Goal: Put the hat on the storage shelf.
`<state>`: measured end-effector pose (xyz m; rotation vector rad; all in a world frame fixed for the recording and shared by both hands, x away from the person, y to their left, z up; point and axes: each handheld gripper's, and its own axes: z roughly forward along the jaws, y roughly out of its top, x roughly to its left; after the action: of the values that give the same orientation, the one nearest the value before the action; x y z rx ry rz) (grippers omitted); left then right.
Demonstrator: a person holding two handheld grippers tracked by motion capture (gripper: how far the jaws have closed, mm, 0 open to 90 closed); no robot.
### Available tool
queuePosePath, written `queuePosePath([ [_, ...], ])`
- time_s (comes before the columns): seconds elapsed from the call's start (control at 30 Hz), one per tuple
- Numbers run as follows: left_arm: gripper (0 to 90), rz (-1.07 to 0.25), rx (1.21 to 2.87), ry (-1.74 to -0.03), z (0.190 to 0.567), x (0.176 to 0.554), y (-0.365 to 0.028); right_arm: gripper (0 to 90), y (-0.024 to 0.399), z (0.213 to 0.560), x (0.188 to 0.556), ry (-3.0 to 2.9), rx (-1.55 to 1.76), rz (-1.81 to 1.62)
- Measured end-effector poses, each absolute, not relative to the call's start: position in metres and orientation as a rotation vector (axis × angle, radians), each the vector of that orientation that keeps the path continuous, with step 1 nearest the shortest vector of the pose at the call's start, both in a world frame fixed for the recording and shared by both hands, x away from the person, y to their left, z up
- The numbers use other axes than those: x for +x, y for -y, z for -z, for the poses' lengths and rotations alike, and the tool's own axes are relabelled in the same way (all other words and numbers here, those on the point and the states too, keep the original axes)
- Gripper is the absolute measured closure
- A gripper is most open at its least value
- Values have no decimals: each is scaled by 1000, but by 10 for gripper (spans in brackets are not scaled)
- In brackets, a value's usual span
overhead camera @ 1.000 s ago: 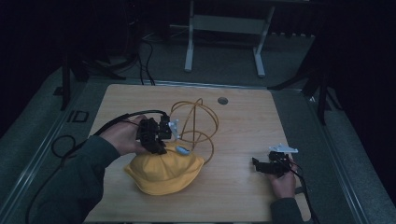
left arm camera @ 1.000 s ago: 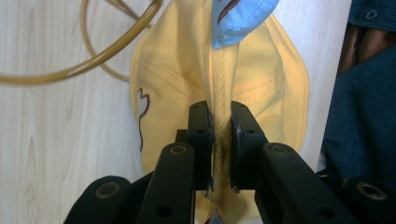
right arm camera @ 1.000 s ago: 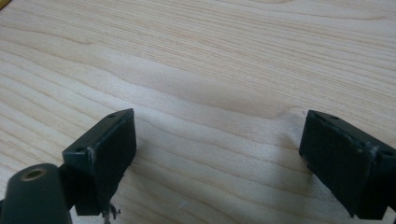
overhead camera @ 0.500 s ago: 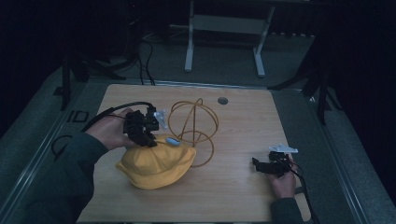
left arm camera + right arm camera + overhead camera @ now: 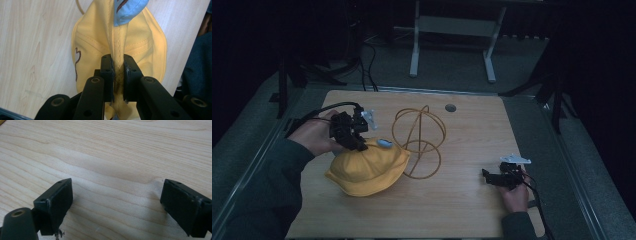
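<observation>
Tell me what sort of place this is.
Probably a lab or recording workspace, not a home. A bare wooden table stands in a dark room, with black cables trailing over the grey floor and a metal stand behind. Hand-held grippers work on a yellow hat beside a wire frame.

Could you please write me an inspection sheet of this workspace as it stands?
Surface: light wooden table, with a round grey grommet near the far edge.
Job's things: soft yellow fabric hat with a light blue patch, lying on the table; gold wire stand of crossed hoops upright just beside it.
Clutter: nothing seen.
Grippers: left gripper shut on a pinched fold of the hat; right gripper open with nothing between its jaws, low over bare wood at the near right.
Cables: black cable trailing from the left gripper off the left edge.
Surroundings: dark room, grey floor, pale metal frame beyond the table.
</observation>
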<state>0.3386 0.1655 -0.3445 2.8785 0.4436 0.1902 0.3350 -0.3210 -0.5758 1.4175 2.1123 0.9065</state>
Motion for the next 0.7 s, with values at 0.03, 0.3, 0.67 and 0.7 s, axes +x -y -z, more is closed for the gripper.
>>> queuePosePath([
  [0.03, 807, -194, 2877, -454, 344, 339, -168, 109, 321, 576, 335, -2112, 1417, -906],
  [0.3, 807, -219, 2861, -519, 336, 345, -183, 109, 321, 576, 335, -2113, 1417, -906],
  [0.67, 808, -269, 2835, -582, 323, 353, -195, 109, 321, 576, 335, -2113, 1417, -906],
  [0.7, 808, -277, 2834, -586, 321, 354, -196, 109, 321, 576, 335, -2113, 1417, -906],
])
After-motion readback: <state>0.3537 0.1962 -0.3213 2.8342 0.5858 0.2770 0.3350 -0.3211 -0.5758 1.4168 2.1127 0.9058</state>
